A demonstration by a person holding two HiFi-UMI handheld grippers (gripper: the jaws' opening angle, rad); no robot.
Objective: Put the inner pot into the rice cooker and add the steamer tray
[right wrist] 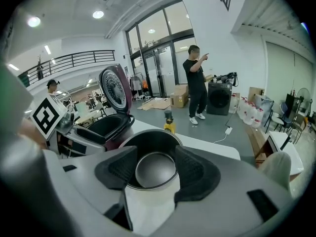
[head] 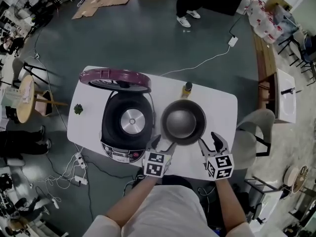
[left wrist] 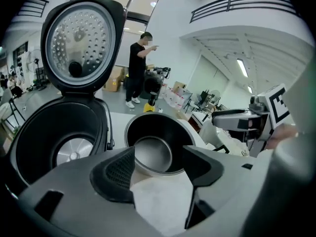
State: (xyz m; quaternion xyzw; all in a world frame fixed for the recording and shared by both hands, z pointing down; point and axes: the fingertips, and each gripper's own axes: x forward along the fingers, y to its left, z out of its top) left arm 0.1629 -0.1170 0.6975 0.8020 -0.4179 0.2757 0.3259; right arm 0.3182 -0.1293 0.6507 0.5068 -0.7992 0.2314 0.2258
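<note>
Ribbed-padded left tool (left wrist: 158,166) and right tool (right wrist: 157,170) face smooth round metal inner pot (head: 183,121).

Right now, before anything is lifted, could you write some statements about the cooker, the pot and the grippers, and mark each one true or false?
1. The lid of the rice cooker stands open. True.
2. The inner pot sits inside the cooker. False: it stands on the table, to the cooker's right.
3. The left gripper and the right gripper both have their jaws apart and grip nothing. True.
4. The small bottle lies in the pot. False: it stands on the table behind the pot.
</note>
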